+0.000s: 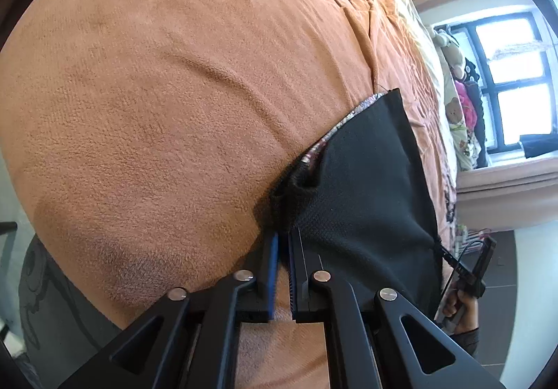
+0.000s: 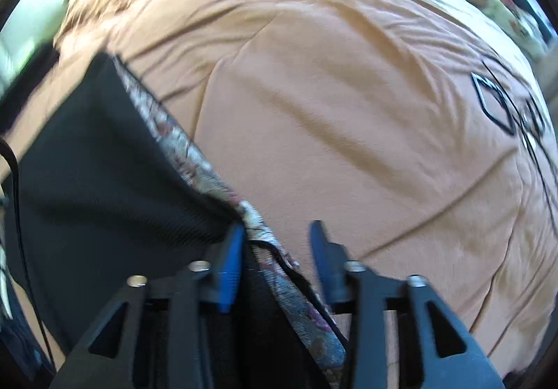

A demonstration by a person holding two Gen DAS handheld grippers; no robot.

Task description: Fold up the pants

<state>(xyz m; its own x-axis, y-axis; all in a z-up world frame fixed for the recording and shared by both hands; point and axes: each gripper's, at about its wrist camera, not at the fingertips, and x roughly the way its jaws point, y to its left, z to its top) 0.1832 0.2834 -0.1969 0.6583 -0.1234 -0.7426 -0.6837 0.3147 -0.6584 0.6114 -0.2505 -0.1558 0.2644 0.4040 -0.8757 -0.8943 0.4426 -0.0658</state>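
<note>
Your left gripper point(image 1: 283, 242) is clenched on the black mesh-knit pants point(image 1: 362, 187) just ahead of its tips, over the orange fleece blanket point(image 1: 157, 92). Your right gripper point(image 2: 277, 242) stands released, pants point(image 2: 104, 180) hem between its fingers. No readable writing.

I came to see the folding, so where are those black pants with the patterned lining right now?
The black pants with patterned lining lie on the orange fleece blanket, at the right of the left wrist view and at the left of the right one.
</note>
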